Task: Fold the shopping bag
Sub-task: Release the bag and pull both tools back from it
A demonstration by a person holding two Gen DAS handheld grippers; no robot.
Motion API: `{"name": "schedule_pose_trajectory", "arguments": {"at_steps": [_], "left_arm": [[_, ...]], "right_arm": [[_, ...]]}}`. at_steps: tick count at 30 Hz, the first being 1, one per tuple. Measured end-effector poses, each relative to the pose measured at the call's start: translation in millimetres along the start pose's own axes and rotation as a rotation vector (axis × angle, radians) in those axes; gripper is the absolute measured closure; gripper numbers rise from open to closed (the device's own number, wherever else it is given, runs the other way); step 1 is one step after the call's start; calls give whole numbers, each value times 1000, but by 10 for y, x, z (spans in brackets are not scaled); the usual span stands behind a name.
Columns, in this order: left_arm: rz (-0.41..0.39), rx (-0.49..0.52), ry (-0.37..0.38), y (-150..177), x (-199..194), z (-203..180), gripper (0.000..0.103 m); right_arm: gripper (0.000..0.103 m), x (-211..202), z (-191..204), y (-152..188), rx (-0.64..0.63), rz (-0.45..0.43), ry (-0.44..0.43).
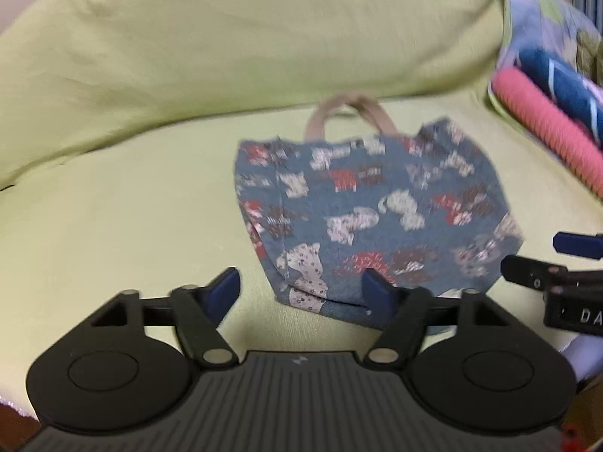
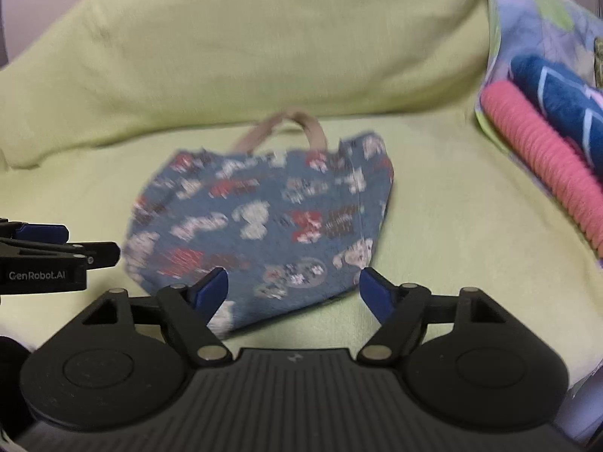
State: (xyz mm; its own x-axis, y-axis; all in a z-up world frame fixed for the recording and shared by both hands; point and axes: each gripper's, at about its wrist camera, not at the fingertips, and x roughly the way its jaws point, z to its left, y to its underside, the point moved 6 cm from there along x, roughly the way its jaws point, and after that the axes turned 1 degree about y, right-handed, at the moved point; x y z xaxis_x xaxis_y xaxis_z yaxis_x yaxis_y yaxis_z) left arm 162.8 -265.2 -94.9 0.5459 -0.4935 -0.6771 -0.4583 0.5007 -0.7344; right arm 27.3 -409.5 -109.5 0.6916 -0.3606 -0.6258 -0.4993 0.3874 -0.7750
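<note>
A small blue fabric shopping bag [image 1: 369,211] with a red, white and pink print lies flat on the pale green sofa seat [image 1: 113,226], its beige handles [image 1: 348,109] pointing toward the backrest. My left gripper [image 1: 301,288] hovers open over the bag's near left corner, holding nothing. In the right wrist view the same bag [image 2: 260,218] lies ahead, handles [image 2: 286,128] at the far side. My right gripper [image 2: 294,288] is open over the bag's near edge, nothing between its blue pads. Each gripper shows at the edge of the other's view, the right gripper [image 1: 565,260] and the left gripper [image 2: 68,248].
The green backrest cushion [image 1: 245,37] rises behind the bag. A pink ribbed roll [image 1: 550,135] and a dark blue folded cloth [image 1: 561,83] lie stacked on a patterned fabric at the right. Bare seat stretches to the left of the bag.
</note>
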Motion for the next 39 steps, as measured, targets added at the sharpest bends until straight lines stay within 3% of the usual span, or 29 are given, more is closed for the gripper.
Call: {"name": "schedule_pose_trajectory", "arguments": {"at_steps": [2, 7, 15, 25, 30, 36, 39], "left_arm": [[-24, -2, -4, -13, -194, -42, 24], [-76, -30, -19, -39, -613, -152, 2], [-140, -99, 4, -66, -1096, -215, 2], [-160, 16, -99, -48, -1370, -460, 1], [-167, 17, -127, -26, -1420, -493, 1], [-143, 33, -158, 0, -1416, -506, 1], [-136, 42, -150, 17, -1410, -498, 1]], "right_arm": [[3, -142, 9, -11, 15, -19, -5], [1, -437, -17, -18, 81, -36, -48], [1, -852, -97, 0, 134, -124, 0], [1, -1253, -51, -78, 56, -230, 23], [1, -1305, -128, -53, 108, -225, 33], [1, -1340, -150, -46, 98, -250, 164], [1, -1376, -179, -69, 131, -284, 147]]}}
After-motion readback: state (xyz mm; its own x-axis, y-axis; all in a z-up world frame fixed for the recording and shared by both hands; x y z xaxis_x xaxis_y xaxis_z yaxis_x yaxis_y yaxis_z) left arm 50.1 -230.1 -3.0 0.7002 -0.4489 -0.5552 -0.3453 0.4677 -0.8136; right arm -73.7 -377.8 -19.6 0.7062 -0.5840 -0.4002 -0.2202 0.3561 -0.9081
